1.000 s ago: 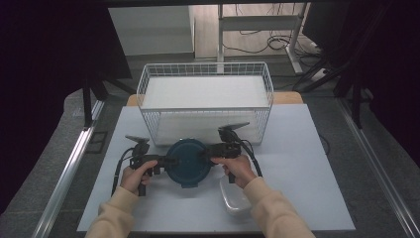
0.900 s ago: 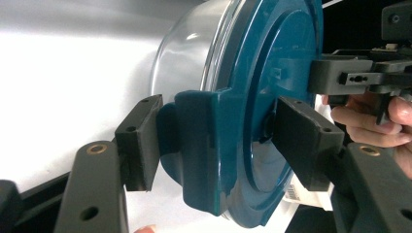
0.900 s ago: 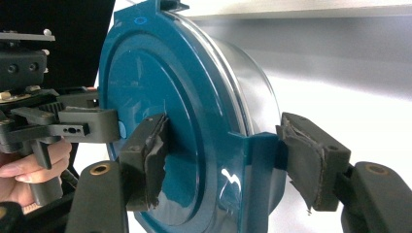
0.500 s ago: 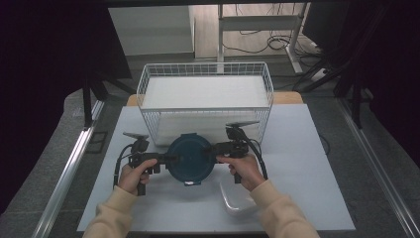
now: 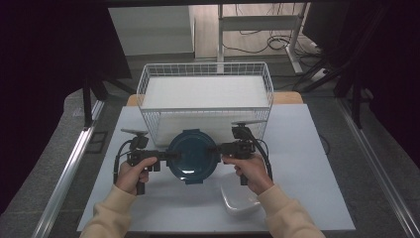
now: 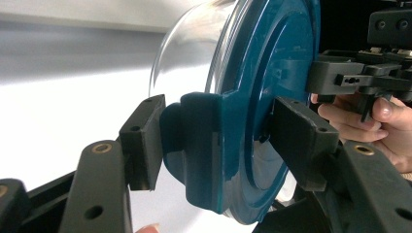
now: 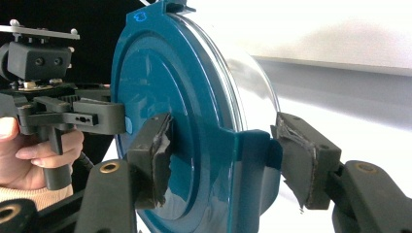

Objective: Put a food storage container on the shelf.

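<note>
L gripper [image 5: 166, 155] clamped on latch tab at 9 o'clock of teal-lidded container [image 5: 192, 156], R gripper [image 5: 219, 148] clamped on opposite tab at 3; jaws just been closing, tabs between pads. Two-sided grip likely keeps round glass tub level, no tipping. Container held off table [image 5: 307, 163], centre, just in front of wire basket [image 5: 205, 94] at 12 – near wall stands in way if carried fwd. Small clear dish [image 5: 237, 201] at 5, under R wrist, apart
</note>
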